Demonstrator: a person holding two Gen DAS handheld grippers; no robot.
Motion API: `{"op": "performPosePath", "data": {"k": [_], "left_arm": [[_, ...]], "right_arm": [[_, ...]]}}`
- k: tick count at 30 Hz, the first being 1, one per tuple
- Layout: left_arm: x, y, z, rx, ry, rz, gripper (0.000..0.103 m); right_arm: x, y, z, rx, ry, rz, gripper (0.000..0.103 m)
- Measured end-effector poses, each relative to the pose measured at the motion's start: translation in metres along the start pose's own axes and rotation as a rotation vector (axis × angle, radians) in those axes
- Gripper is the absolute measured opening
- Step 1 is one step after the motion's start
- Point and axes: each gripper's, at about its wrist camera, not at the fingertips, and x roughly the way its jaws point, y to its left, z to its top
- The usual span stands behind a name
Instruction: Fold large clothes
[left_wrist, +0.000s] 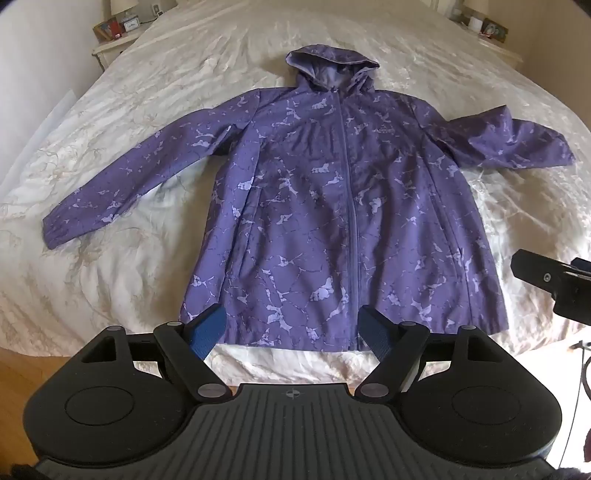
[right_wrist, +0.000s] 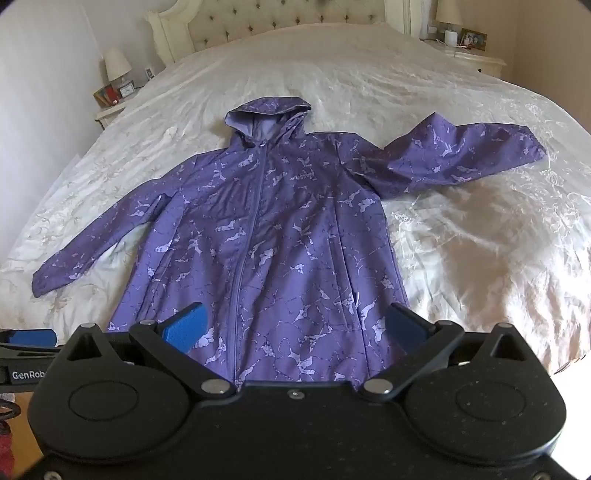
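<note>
A purple hooded jacket (left_wrist: 332, 206) with a pale marbled print lies face up on the bed, zipped, hood at the far end. Its left sleeve (left_wrist: 122, 184) lies straight; its right sleeve (left_wrist: 506, 140) is bunched and bent. It also shows in the right wrist view (right_wrist: 280, 243). My left gripper (left_wrist: 293, 328) is open and empty above the jacket's hem. My right gripper (right_wrist: 295, 325) is open and empty above the lower right part of the jacket. The right gripper's side shows at the right edge of the left wrist view (left_wrist: 554, 284).
The bed (right_wrist: 461, 240) has a wrinkled cream cover and a tufted headboard (right_wrist: 288, 22). Nightstands with lamps and picture frames stand at the far left (right_wrist: 114, 103) and far right (right_wrist: 476, 55). Wooden floor (left_wrist: 22, 373) shows at the bed's near edge.
</note>
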Motion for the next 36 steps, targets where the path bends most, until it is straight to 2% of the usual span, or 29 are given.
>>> {"op": "performPosePath", "data": {"k": [15,23,29,32,36], "left_arm": [[-0.011,-0.007,-0.010,-0.022,-0.025,0.022,0.077],[-0.021,-0.004,-0.012,-0.087,-0.103,0.014,0.077],[-0.024,0.010,-0.020,-0.182,-0.211,-0.076,0.077],[-0.020,0.022,-0.024,-0.244,-0.250,-0.153,0.077],[-0.001,0.047,-0.024,-0.366,-0.235,-0.264,0.077]], "right_arm": [[-0.013,-0.013,-0.005,-0.004,-0.038,0.039,0.102],[-0.021,-0.025,0.003,-0.030,-0.072,0.072,0.102],[-0.031,-0.029,0.008,-0.119,-0.218,0.091,0.102],[-0.032,-0.029,0.009,-0.125,-0.272,0.137,0.102],[-0.021,-0.029,0.013,-0.096,-0.224,0.200,0.102]]}}
